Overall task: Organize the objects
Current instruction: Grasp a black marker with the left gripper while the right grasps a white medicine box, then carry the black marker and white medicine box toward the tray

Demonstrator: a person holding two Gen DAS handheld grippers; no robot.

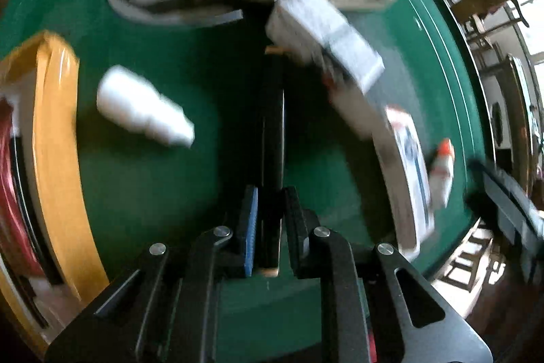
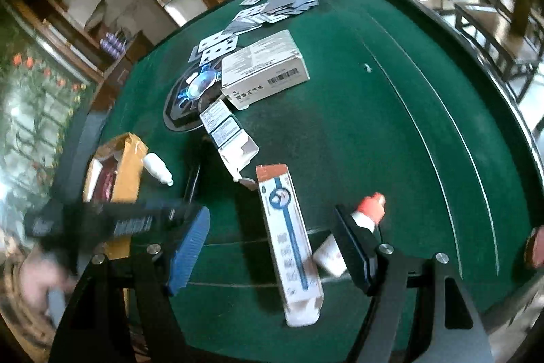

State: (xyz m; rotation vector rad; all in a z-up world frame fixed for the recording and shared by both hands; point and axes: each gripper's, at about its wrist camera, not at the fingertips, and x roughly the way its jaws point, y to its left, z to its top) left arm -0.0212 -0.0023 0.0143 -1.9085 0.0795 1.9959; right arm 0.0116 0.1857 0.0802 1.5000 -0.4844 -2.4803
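Left tool pinching a dark flat slab, right tool spread over the long box.

Your left tool (image 1: pixel 270 220) has its pads pressed onto a thin black slab (image 1: pixel 272 111) standing on edge above the green worktop (image 1: pixel 153 193); what it is, blur hides. Left of it lies a white bottle (image 1: pixel 142 106), and further left a yellow box (image 1: pixel 57 131). Your right tool (image 2: pixel 272 247) is spread, gripping nothing, with the long box (image 2: pixel 289 237) lying between its fingers and an orange-capped bottle (image 2: pixel 367 213) just beside the right finger. Far off sit a white carton (image 2: pixel 265 67) and scattered cards (image 2: pixel 278 2).
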